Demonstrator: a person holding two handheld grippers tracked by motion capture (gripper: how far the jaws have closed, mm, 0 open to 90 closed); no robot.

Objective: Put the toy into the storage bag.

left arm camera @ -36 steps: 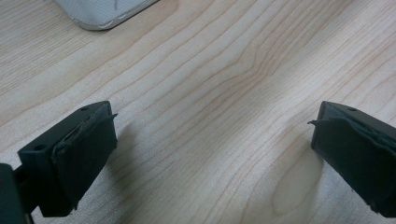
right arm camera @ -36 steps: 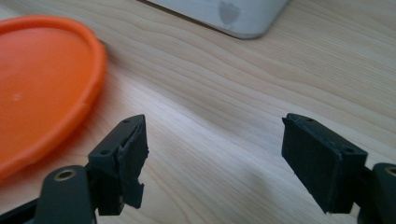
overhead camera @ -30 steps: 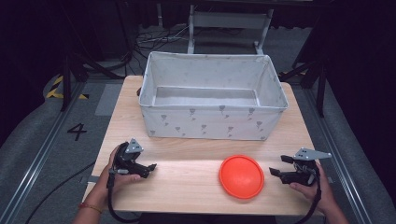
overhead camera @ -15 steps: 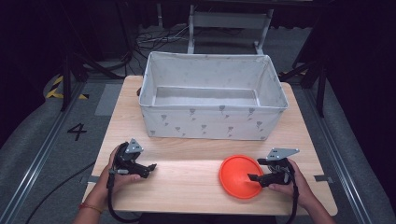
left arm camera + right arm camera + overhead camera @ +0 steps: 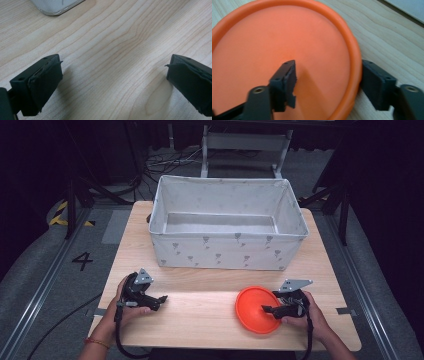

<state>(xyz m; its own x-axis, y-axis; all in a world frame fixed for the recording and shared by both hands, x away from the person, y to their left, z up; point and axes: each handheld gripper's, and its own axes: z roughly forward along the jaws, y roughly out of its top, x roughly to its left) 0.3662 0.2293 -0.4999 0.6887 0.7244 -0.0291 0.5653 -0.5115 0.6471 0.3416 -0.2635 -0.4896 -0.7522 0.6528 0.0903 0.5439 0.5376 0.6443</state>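
Observation:
An orange round disc (image 5: 251, 316) lies flat on the wooden table (image 5: 200, 320) at the front right. My right gripper (image 5: 269, 302) sits at its right edge. In the right gripper view one jaw hovers over the disc (image 5: 274, 40) and the other stands just outside its raised rim. The jaws of the right gripper (image 5: 328, 72) have just been closing with the rim between them, but a gap remains and they do not clamp it. My left gripper (image 5: 161, 302) rests at the front left, open over bare wood (image 5: 112, 72).
A large grey fabric bin (image 5: 225, 252) stands open and empty at the back middle of the table. Its corner (image 5: 55, 6) shows at the top of the left gripper view. Bare wood lies between the two grippers. The table's front edge is close behind both hands.
My right gripper has moved left from the table's right edge onto the disc's rim, and its jaws have narrowed around that rim. The left hand has kept still.

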